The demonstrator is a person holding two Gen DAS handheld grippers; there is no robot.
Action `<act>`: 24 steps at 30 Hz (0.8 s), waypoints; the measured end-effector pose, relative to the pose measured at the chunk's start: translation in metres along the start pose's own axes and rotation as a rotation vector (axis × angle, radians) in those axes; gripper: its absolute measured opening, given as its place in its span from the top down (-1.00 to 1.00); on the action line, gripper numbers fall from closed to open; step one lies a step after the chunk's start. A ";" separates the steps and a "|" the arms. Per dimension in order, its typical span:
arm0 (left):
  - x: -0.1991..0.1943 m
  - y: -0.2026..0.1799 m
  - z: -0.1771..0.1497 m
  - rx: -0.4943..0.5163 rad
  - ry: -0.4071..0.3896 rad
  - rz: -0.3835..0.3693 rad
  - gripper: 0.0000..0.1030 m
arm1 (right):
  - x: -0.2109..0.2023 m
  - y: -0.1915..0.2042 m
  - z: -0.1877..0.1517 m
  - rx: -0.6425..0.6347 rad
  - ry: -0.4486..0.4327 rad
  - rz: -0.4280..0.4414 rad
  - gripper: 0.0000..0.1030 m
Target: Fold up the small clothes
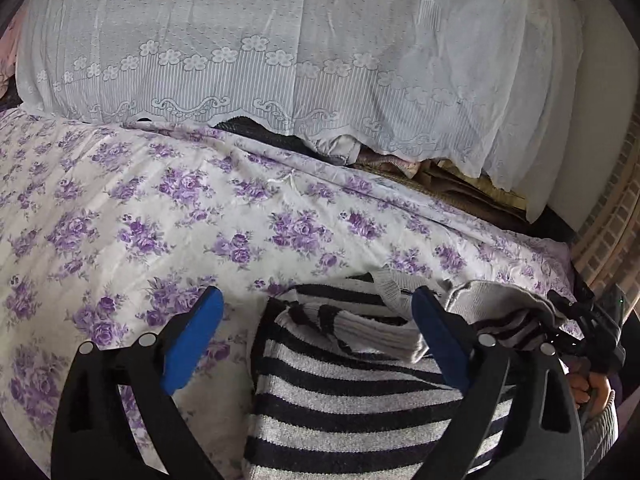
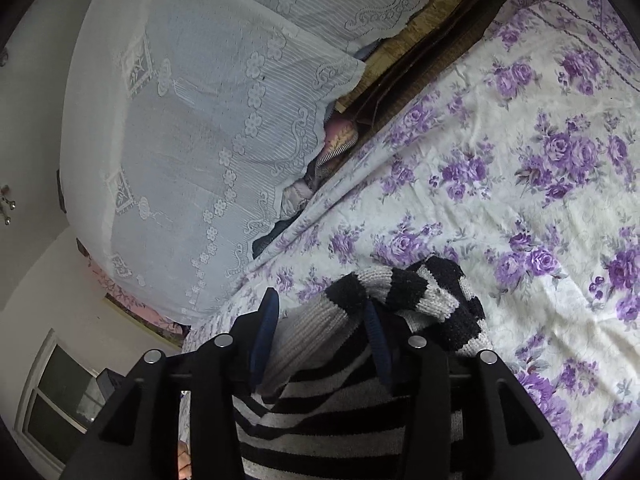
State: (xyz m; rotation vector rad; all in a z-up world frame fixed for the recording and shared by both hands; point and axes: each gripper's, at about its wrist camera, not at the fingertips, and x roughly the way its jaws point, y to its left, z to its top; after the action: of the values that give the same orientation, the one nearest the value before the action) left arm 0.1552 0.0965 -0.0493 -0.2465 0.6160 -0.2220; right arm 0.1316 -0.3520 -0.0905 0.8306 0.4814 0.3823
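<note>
A small black-and-grey striped knit sweater (image 1: 340, 396) lies on the purple floral bedsheet (image 1: 160, 216). My left gripper (image 1: 316, 304) is open, its blue pads spread wide above the sweater's upper edge, holding nothing. My right gripper (image 2: 320, 312) has its jaws partly closed around a bunched fold of the sweater (image 2: 400, 284), with the grey ribbed cuff (image 2: 304, 332) between the pads. In the left wrist view the right gripper (image 1: 576, 320) shows at the far right, at the sweater's lifted grey edge.
A white lace cloth (image 1: 260, 48) covers a tall pile at the back of the bed. Folded fabrics (image 1: 460, 184) peek out beneath its hem. A brick-patterned surface (image 1: 612, 216) is at the right. A window (image 2: 60, 392) is at the lower left.
</note>
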 end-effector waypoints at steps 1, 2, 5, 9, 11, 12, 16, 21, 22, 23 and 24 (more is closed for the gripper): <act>0.002 0.000 -0.001 0.001 0.008 0.000 -0.79 | -0.003 -0.003 0.001 0.020 -0.007 0.010 -0.04; 0.005 -0.001 -0.003 0.007 0.020 0.003 -0.79 | -0.005 -0.005 0.002 0.041 -0.013 0.023 -0.12; 0.003 -0.008 -0.005 0.038 0.011 0.009 -0.79 | -0.012 -0.009 0.006 0.087 -0.031 0.078 -0.30; -0.007 -0.021 -0.006 0.084 -0.041 0.024 -0.79 | -0.015 -0.002 0.007 0.066 -0.037 0.068 -0.32; -0.014 -0.021 -0.004 0.075 -0.064 0.021 -0.79 | -0.013 0.012 0.003 -0.029 -0.040 0.000 -0.32; -0.018 -0.021 -0.003 0.070 -0.071 0.012 -0.79 | -0.012 0.021 0.000 -0.092 -0.048 -0.050 -0.31; -0.026 -0.028 -0.001 0.091 -0.081 -0.040 -0.79 | -0.008 0.025 -0.001 -0.162 -0.060 -0.176 -0.32; 0.001 -0.043 -0.013 0.155 0.014 0.001 -0.79 | -0.019 0.003 0.011 -0.047 -0.077 -0.131 -0.31; 0.006 -0.043 -0.014 0.160 0.028 0.017 -0.79 | -0.020 0.007 0.013 -0.090 -0.087 -0.179 -0.29; 0.012 -0.044 -0.016 0.164 0.045 0.034 -0.79 | -0.019 0.011 0.013 -0.125 -0.088 -0.223 -0.25; 0.020 -0.044 -0.016 0.157 0.066 0.044 -0.79 | -0.015 0.014 0.014 -0.151 -0.078 -0.251 -0.01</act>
State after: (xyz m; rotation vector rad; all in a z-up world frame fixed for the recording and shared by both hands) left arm 0.1558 0.0473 -0.0595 -0.0743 0.6648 -0.2359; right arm 0.1245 -0.3596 -0.0681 0.6272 0.4718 0.1517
